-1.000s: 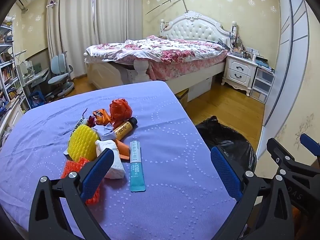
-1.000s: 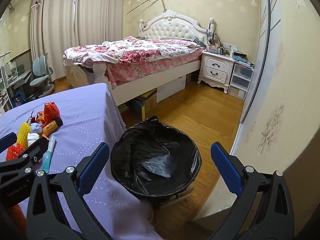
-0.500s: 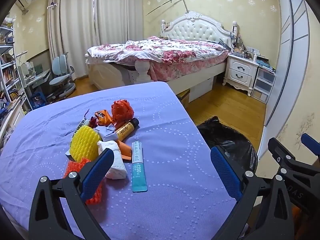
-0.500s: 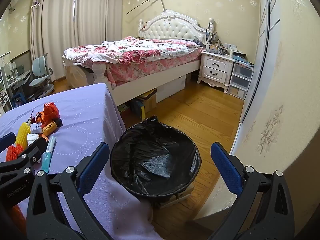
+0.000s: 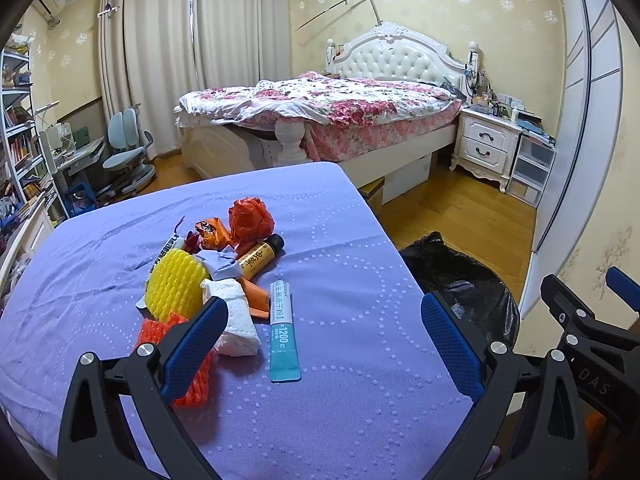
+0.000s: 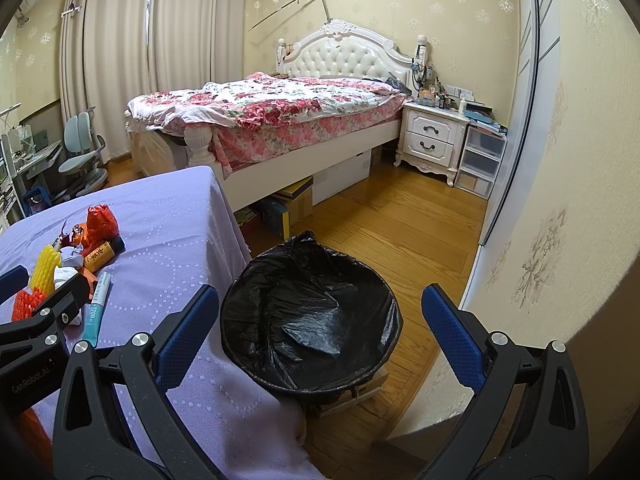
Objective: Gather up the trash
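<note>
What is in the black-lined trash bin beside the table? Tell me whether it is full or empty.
Empty, as far as shows: the trash bin holds only its crumpled black liner in the right wrist view, and the trash pile lies on the table.

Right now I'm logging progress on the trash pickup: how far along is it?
Barely started. Done: nothing shows inside the black-lined bin. In hand: nothing; the left gripper and right gripper both have open, empty jaws. Left: the whole pile on the purple table, including the teal tube, yellow foam net and white tissue.

Both grippers, L (image 5: 322, 336) & R (image 6: 320, 330), held level w/ jaws wide apart, empty.
</note>
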A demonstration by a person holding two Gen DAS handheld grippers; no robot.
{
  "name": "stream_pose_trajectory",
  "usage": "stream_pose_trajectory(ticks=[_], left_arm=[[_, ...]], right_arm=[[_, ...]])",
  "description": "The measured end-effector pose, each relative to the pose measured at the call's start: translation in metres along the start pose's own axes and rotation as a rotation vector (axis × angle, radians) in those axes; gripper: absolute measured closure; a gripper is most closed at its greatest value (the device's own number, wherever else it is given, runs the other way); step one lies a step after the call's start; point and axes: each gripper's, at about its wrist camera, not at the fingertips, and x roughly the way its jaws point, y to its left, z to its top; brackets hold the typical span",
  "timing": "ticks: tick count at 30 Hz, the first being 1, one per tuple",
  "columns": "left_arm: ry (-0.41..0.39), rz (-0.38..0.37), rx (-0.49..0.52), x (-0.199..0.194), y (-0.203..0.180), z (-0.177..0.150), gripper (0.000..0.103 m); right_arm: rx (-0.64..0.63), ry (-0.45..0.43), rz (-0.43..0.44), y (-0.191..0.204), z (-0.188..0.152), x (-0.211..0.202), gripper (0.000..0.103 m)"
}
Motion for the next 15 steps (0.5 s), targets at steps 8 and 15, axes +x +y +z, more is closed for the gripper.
stream_pose_trajectory(ticks=[8, 15], left_arm=[[0.001, 0.006, -0.003, -0.0001, 0.0012, -0.0024, 0.006], [0.003, 0.006, -0.003, 0.0006, 0.0014, -0.0027, 0.006]], right_arm=[[0.000, 0.001, 0.000, 0.0003, -0.0003, -0.0003, 0.004], [0.001, 0.000, 0.000, 0.0007, -0.0002, -0.0007, 0.004]])
